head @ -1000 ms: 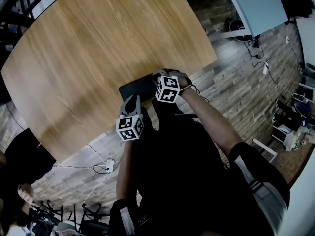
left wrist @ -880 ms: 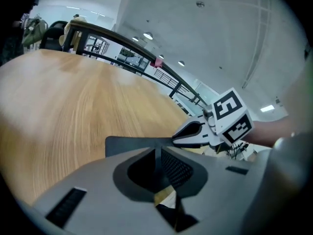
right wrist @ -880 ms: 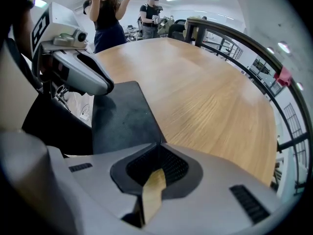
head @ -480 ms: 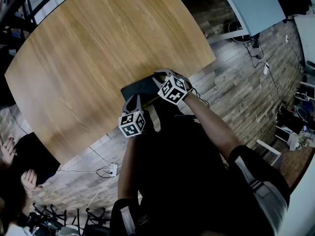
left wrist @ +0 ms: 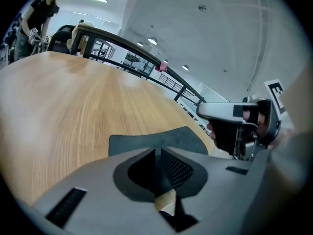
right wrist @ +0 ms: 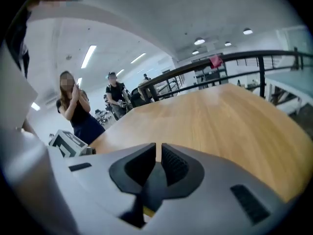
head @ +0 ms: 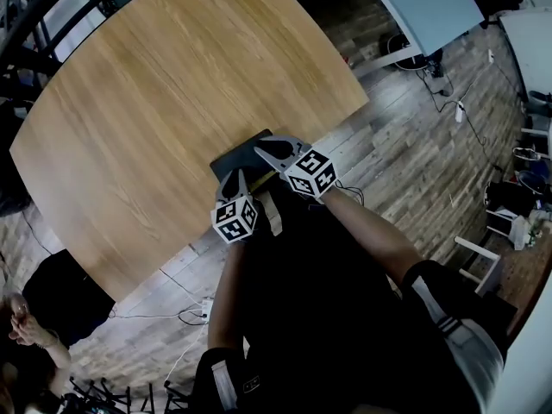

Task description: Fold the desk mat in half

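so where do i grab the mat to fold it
Likely the mat's near right corner, from the person's side: it lies flat by the table's rim, where a jaw could slip under, and the left gripper sits at the left corner.

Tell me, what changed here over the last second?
The right gripper rose above the desk mat and rolled; its jaws have just been opening slightly, with nothing between them. The left gripper and the desk mat stayed put.
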